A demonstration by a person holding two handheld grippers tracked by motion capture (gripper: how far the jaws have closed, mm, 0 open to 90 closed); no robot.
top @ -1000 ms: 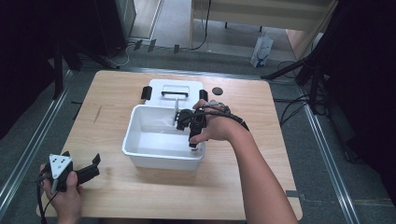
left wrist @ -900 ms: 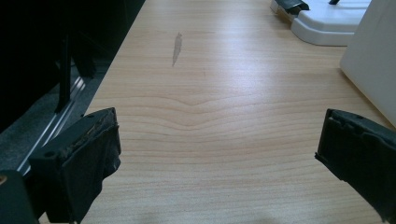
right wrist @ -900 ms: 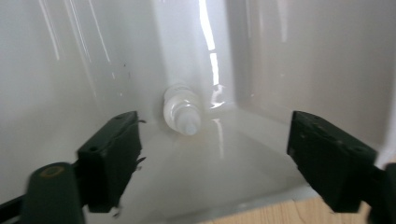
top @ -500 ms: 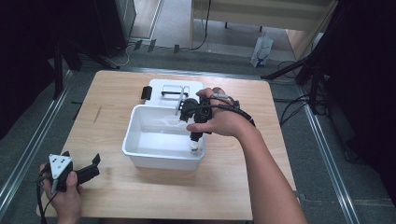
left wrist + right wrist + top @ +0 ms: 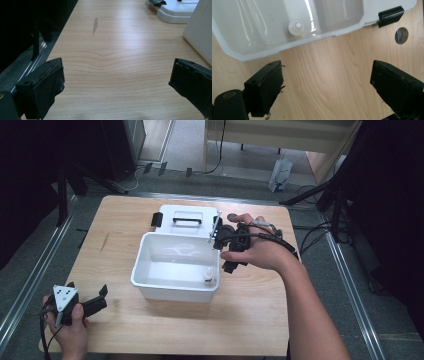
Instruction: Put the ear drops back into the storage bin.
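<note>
A small white bottle (image 5: 207, 276) is seen inside a white bin (image 5: 150, 276). The right gripper (image 5: 229, 251), jaws apart, is held beside it; the left gripper (image 5: 95, 302), also apart, is rested on the table (image 5: 250, 320).

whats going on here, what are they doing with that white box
A person works at a wooden table with a gripper in each hand. The right gripper hangs open over bare wood just outside the white bin, holding nothing. A small bottle stands inside the bin near that corner. The bin's lid lies behind it. The left gripper rests open near the table's front left corner, apart from everything.
</note>
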